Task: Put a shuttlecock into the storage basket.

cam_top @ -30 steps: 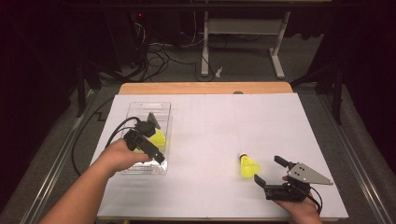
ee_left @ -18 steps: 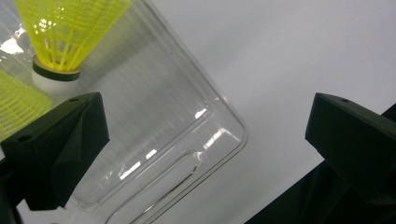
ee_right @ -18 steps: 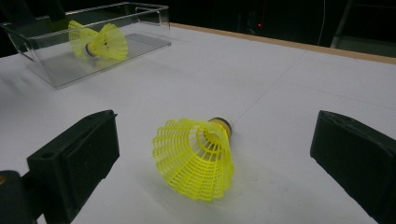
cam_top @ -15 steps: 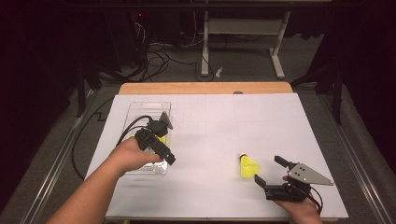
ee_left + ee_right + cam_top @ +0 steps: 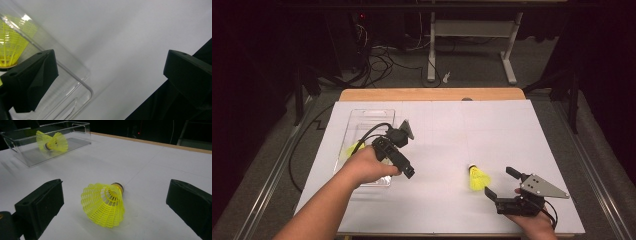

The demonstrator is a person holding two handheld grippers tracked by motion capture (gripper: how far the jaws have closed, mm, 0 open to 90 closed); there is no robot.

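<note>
Two yellow shuttlecocks already lay inside the clear plastic box; one shuttlecock remained on the counter, well apart from the box, between the right gripper's open, empty fingers. The left gripper, fingers spread and empty, hung beside the box.

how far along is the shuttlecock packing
Partly done. Two yellow shuttlecocks lie in the clear box. The left tool is open and empty just beside that box. The right tool is open around the last shuttlecock on the table, not yet gripping; it remains to be boxed.
</note>
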